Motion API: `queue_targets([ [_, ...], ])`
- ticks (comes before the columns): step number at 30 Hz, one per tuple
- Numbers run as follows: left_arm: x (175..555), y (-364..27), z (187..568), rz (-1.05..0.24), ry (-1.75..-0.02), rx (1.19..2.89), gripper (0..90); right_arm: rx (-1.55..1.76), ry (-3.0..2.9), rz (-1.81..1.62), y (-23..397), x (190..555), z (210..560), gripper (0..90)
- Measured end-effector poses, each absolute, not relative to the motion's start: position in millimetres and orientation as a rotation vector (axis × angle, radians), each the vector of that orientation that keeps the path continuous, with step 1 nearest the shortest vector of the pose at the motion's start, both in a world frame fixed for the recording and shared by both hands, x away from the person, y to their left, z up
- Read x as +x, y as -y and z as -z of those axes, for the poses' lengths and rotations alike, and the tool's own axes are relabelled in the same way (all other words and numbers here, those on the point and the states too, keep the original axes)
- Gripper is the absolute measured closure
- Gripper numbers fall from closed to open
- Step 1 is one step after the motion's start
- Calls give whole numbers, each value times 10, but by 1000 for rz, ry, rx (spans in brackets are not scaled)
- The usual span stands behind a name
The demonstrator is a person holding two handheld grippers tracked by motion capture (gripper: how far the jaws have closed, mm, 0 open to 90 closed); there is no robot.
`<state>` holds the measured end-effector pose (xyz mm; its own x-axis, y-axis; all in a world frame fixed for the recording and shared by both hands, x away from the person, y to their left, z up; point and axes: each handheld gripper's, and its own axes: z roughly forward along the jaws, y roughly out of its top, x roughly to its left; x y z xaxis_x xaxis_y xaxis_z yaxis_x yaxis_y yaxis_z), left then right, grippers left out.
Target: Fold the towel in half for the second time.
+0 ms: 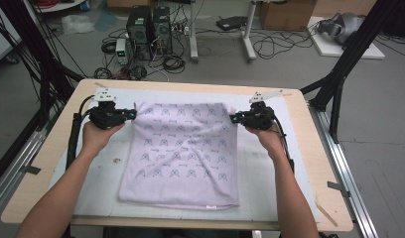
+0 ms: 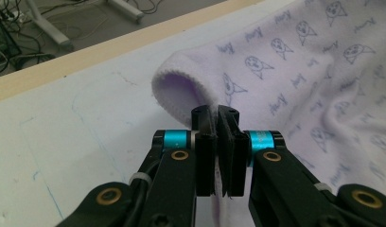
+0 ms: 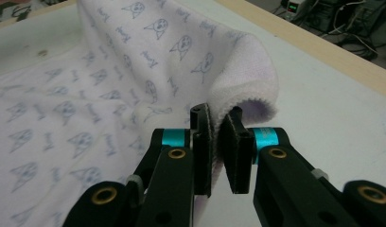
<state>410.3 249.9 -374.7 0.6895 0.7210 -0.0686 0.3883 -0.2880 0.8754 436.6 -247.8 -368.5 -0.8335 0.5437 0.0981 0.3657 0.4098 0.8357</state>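
A lilac towel [image 1: 183, 151] printed with little dog faces and script too small to read lies flat on the white mat [image 1: 270, 198], its far corners pinched by the left gripper [image 1: 133, 114] and right gripper [image 1: 232, 118], whose own views show fleecy folded edges.

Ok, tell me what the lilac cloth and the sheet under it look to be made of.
Lilac cloth: probably fleece or terry, matt and soft; its pinched edge looks thick and fuzzy, its blue printed motifs slightly blurred by nap. Sheet: white, smooth, flat and stiff-looking, perhaps foam board or plastic mat, with faint scuffs and blue marks. Table: pale wood-look board.
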Motion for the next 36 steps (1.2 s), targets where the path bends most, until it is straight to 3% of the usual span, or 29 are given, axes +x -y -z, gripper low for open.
queue_targets([
  [7, 3611, -2619, 3888, -414, -786, 1926, 854, 735, -2501, -1440, 2509, 3865, 3831, 832],
  [12, 3312, -2693, 4145, -323, -786, 1977, 821, 745, -2573, -1424, 2541, 3572, 4090, 788],
  [14, 3256, -2726, 4202, -296, -794, 1999, 723, 762, -2588, -1402, 2572, 3485, 4136, 677],
  [19, 3339, -2755, 4181, -290, -826, 2008, 473, 819, -2523, -1406, 2646, 3490, 4083, 512],
  [24, 3579, -2673, 4146, -274, -857, 1985, 392, 817, -2531, -1355, 2512, 3698, 4091, 398],
  [27, 3692, -2602, 4159, -241, -871, 1981, 354, 844, -2564, -1388, 2433, 3837, 4119, 382],
  [29, 3741, -2558, 4162, -221, -854, 1997, 377, 834, -2594, -1391, 2374, 3895, 4142, 386],
  [31, 3741, -2523, 4168, -210, -798, 2014, 678, 830, -2643, -1371, 2346, 3927, 4176, 504],
  [33, 3731, -2537, 4165, -189, -779, 2022, 836, 823, -2729, -1399, 2344, 3950, 4216, 738],
  [34, 3720, -2557, 4151, -184, -776, 2021, 844, 801, -2761, -1400, 2343, 3942, 4212, 819],
  [36, 3660, -2598, 4085, -206, -765, 2001, 850, 748, -2743, -1398, 2335, 3891, 4150, 833],
])
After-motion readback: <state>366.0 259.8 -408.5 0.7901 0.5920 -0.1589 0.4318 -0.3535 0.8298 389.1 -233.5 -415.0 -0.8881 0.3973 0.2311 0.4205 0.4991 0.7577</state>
